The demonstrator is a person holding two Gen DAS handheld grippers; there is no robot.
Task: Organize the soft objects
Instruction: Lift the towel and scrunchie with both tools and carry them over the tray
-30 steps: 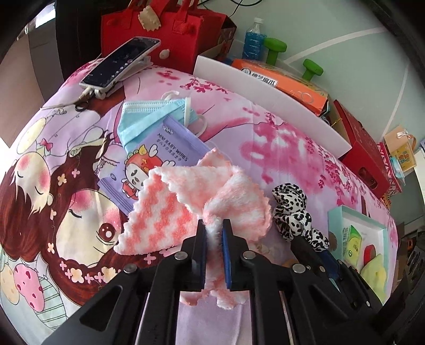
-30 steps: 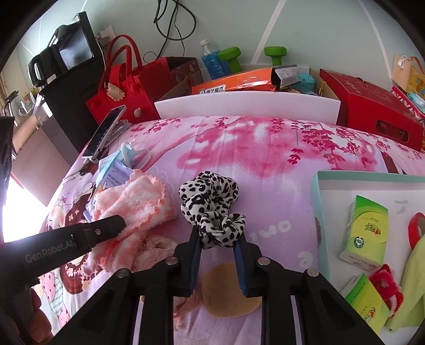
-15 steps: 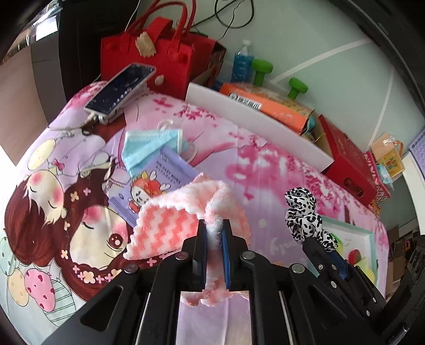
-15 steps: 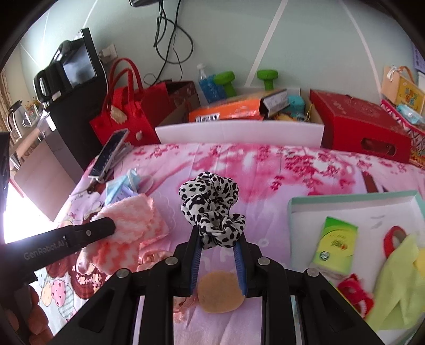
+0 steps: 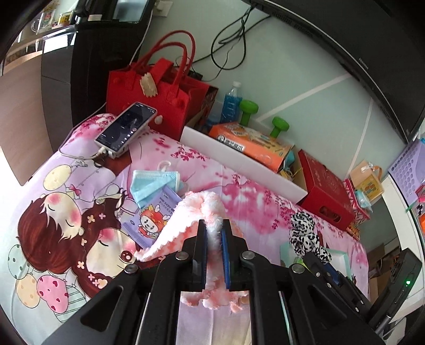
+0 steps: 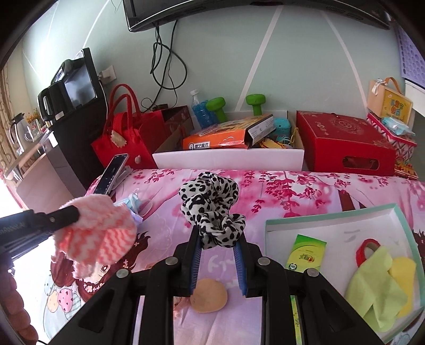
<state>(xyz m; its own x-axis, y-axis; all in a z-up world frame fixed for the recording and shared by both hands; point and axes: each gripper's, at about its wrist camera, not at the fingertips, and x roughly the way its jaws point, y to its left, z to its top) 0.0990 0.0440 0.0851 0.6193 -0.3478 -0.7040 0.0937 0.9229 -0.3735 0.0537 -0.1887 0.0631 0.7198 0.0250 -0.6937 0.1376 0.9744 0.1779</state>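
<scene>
While the left view hides it, our right view shows a tray [image 6: 402,228] holding yellow cloths [image 6: 377,286] and a sponge [image 6: 209,298] on the counter [image 6: 292,191]. Our left claw [image 5: 213,246] is pinched narrow on a pink towel [image 5: 196,209], lifted off the counter. Our right claw [image 6: 217,254] clamps a scrunchie [image 6: 209,204] in the air. The left claw's side reads "GenRobot".

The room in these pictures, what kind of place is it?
Probably a room in a home: a cartoon bedsheet covers the work surface, a kettle stands on a cabinet, and a television hangs on the wall.
</scene>
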